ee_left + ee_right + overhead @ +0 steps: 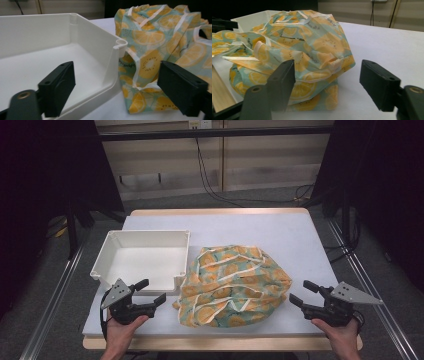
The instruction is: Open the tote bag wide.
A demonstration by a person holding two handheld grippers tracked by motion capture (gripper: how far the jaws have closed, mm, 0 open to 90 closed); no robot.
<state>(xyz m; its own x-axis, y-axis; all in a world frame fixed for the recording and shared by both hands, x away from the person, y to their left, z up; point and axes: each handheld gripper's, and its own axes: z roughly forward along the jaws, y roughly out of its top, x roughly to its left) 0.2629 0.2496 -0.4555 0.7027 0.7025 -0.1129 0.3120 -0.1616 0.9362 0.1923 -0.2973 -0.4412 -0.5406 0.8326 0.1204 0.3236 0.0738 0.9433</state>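
Flanking the crumpled lemon-print cloth [232, 285], both the left gripper [151, 291] and right gripper [300, 294] are held open and empty, so only a loose outer fold could be pinched, or the white bin [142, 256] nudged.

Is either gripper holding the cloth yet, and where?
No. Left gripper and right gripper are both open, flanking the crumpled cloth without touching it.

White table top [280, 227] with wood edge along near and far sides; metal rail [372, 285] down each side of it; grey floor [235, 200] beyond; black cables [212, 185] run across floor to a wall socket [199, 124]; dark curtains [45, 165] both sides.
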